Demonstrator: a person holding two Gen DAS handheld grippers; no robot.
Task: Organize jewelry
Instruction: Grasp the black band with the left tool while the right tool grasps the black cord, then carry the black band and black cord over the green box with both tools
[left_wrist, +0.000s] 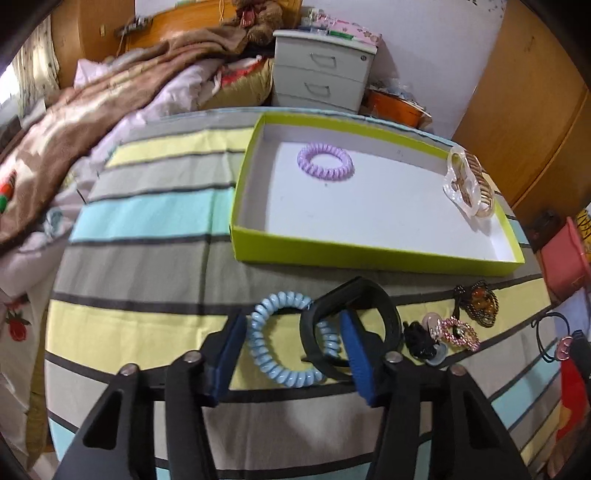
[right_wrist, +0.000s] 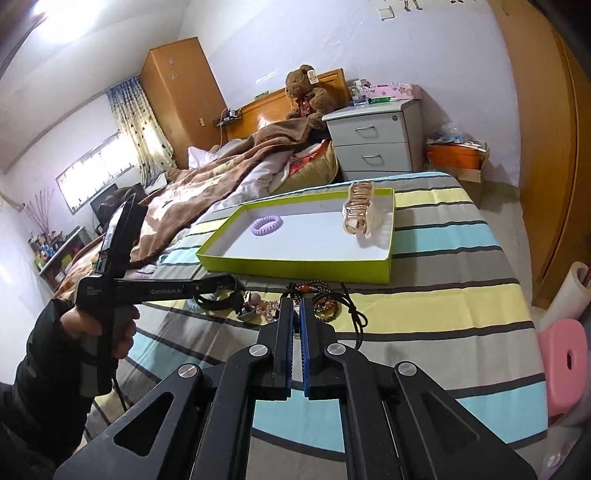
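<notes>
The striped bedspread serves as the work surface, and everything here is placed relative to the box, a shallow green tray with a white floor lying open-side up so pieces can simply be dropped in. Two pieces lie inside the box already: a large clear-and-gold claw clip leaning against its right wall, and a purple coil tie on the floor toward its far left corner, the two well apart.

The unsorted pieces sit in a row on the bedspread just in front of the box's near wall, probably laid out there so each needs only a short carry. From left to right: a blue coil tie, a black band overlapping it, a small black and pink cluster and an amber beaded piece.

The left gripper points steeply down at the near-left end of that row. Its jaws stand partly apart, one pad outside the blue tie's left edge, the other inside the black band's loop; neither pad visibly presses yet, so I judge this the closing-in stage of a pick.

The right gripper hangs in front of the box over the beaded piece, jaws closed with nothing visible between them, apparently waiting its turn.
</notes>
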